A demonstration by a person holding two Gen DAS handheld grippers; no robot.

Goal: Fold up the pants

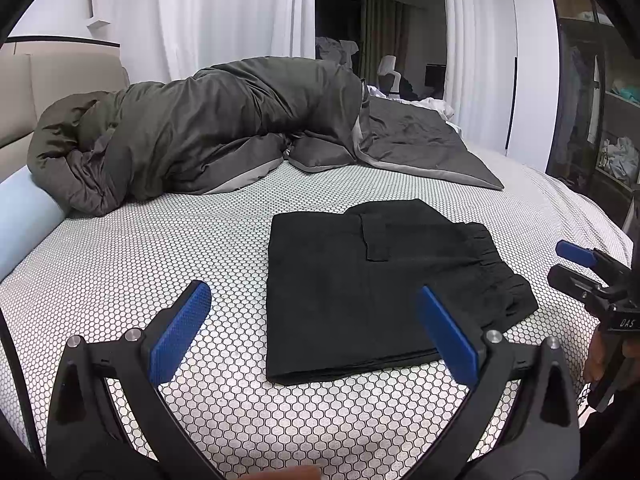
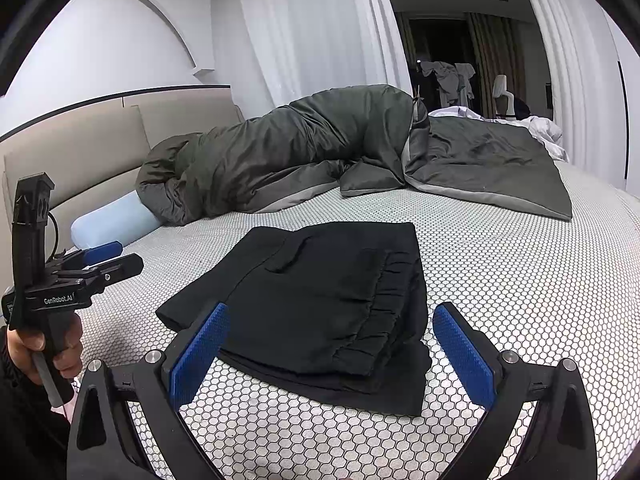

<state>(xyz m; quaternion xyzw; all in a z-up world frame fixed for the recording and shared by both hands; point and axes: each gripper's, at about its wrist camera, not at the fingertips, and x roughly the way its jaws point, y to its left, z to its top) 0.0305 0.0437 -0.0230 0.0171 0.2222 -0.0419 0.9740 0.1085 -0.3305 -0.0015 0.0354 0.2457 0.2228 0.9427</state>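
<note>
Black pants lie folded into a compact rectangle on the honeycomb-patterned bed sheet, waistband to the right. In the right wrist view the pants show the gathered waistband near the front. My left gripper is open and empty, just in front of the pants' near edge. My right gripper is open and empty, its blue pads either side of the waistband end, above it. The right gripper also shows in the left wrist view, and the left gripper in the right wrist view.
A dark green duvet is heaped across the back of the bed, with a grey blanket to its right. A light blue bolster lies at the left by the beige headboard. Shelves stand at right.
</note>
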